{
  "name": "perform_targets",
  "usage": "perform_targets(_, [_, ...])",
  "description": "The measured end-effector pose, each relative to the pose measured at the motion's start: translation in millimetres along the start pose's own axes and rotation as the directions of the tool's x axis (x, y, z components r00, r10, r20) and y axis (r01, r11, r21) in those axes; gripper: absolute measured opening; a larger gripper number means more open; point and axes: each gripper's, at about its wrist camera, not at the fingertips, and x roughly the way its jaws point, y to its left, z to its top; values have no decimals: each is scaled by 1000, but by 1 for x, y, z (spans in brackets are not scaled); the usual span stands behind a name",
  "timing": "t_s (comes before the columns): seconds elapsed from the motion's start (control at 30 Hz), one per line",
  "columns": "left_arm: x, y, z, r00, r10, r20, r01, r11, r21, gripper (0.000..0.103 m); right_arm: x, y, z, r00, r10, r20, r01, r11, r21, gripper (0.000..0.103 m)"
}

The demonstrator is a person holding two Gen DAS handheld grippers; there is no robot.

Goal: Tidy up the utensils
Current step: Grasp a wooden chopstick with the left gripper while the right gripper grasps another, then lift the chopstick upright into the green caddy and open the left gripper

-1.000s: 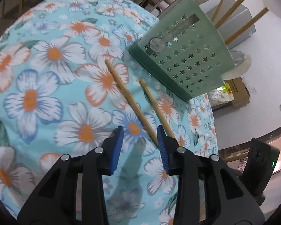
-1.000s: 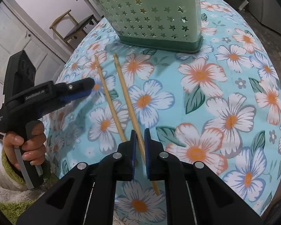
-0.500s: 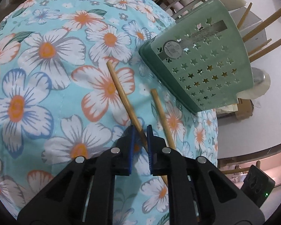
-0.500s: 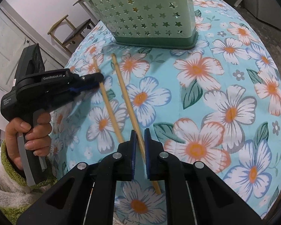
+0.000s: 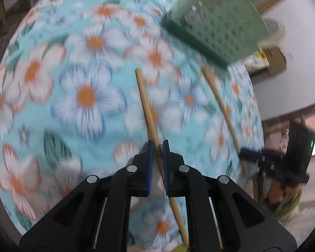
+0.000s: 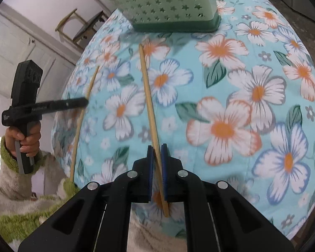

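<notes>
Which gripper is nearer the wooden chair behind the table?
Left. The left gripper hangs at the table edge on the side of the wooden chair; the right gripper is farther in over the flowered tablecloth.

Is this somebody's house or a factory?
Probably a house, maybe a dining corner: a flowered tablecloth, a green utensil basket on it, and a wooden chair by a panelled door.

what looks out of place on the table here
Nothing is spilled or broken. Two chopsticks are outside the green basket: the left gripper grips one chopstick, the right gripper grips the other chopstick, both over the floral tablecloth.
</notes>
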Motion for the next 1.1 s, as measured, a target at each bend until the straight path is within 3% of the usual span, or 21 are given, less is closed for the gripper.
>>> perform_targets(0.07, [-6, 0, -12, 1000, 0, 21, 0, 1000, 1, 9, -3, 4, -1, 1000, -25, 13, 25, 999, -23, 11])
perform_targets(0.13, [-10, 0, -15, 999, 14, 50, -14, 1000, -4, 13, -5, 6, 2, 999, -36, 34, 37, 999, -30, 23])
perform_targets(0.17, [-14, 0, -15, 996, 23, 82, -23, 1000, -8, 21, -6, 6, 5, 998, -44, 55, 45, 999, -28, 32])
perform_targets(0.23, [-18, 0, -11, 992, 30, 125, -27, 999, -23, 29, -7, 7, 16, 995, -47, 91, 50, 998, -36, 34])
perform_targets(0.37, [-10, 1, 5, 988, 52, 143, -46, 998, -49, 29, 0, 12, 43, 984, -48, 172, 58, 997, -53, 34])
perform_targets(0.5, [2, -2, 20, 985, 89, 147, -80, 995, -65, 28, 22, 20, 72, 981, -56, 188, 72, 994, -82, 34])
perform_targets(0.63, [6, -3, 32, 979, 124, 163, -113, 991, -79, 23, 47, 30, 91, 982, -68, 174, 88, 990, -110, 26])
perform_targets(0.8, [8, -6, 37, 969, 170, 178, -161, 985, -68, 12, 51, 25, 101, 980, -63, 187, 78, 994, -72, 8])
perform_targets(0.9, [3, -5, 38, 968, 171, 186, -160, 985, -72, 6, 46, 18, 101, 980, -42, 196, 50, 998, -35, 8])
perform_targets(1.1, [-19, -13, 42, 958, 138, 250, -125, 990, -67, 5, 21, 9, 92, 968, -29, 249, 28, 1000, 8, 7])
